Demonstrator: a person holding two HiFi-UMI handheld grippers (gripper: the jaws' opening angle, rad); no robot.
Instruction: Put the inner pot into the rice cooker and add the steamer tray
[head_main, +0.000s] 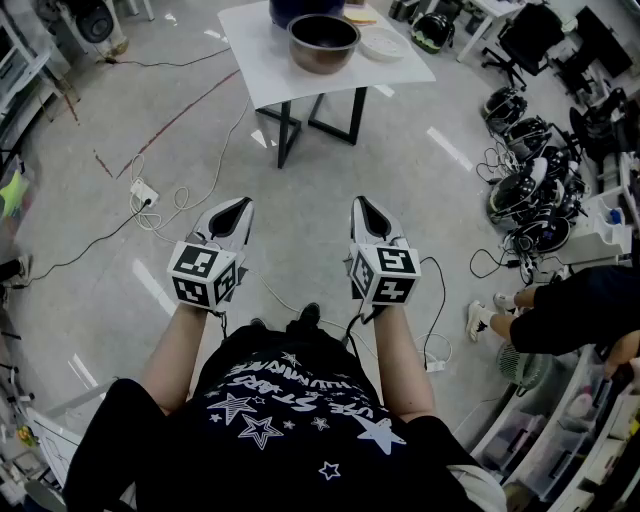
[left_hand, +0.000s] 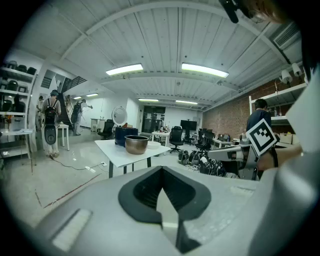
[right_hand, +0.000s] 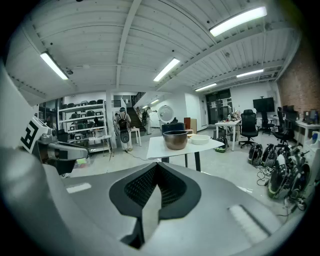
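Far ahead, a white table (head_main: 270, 70) carries a bronze inner pot (head_main: 323, 42), the dark blue rice cooker (head_main: 305, 10) behind it and a white steamer tray (head_main: 383, 43) to its right. The same pot (left_hand: 136, 144) (right_hand: 175, 139) is small in both gripper views. I stand well back from the table. My left gripper (head_main: 240, 207) (left_hand: 161, 169) and right gripper (head_main: 361, 204) (right_hand: 158, 165) are held side by side at waist height, pointing at the table. Both are shut, jaws meeting at the tips with nothing between them.
Grey floor lies between me and the table, crossed by cables and a power strip (head_main: 143, 192). Several black cookers (head_main: 520, 190) sit on the floor at right, with a person (head_main: 570, 310) nearer me. Office chairs (head_main: 530, 35) stand beyond; people (left_hand: 50, 125) stand by shelves far left.
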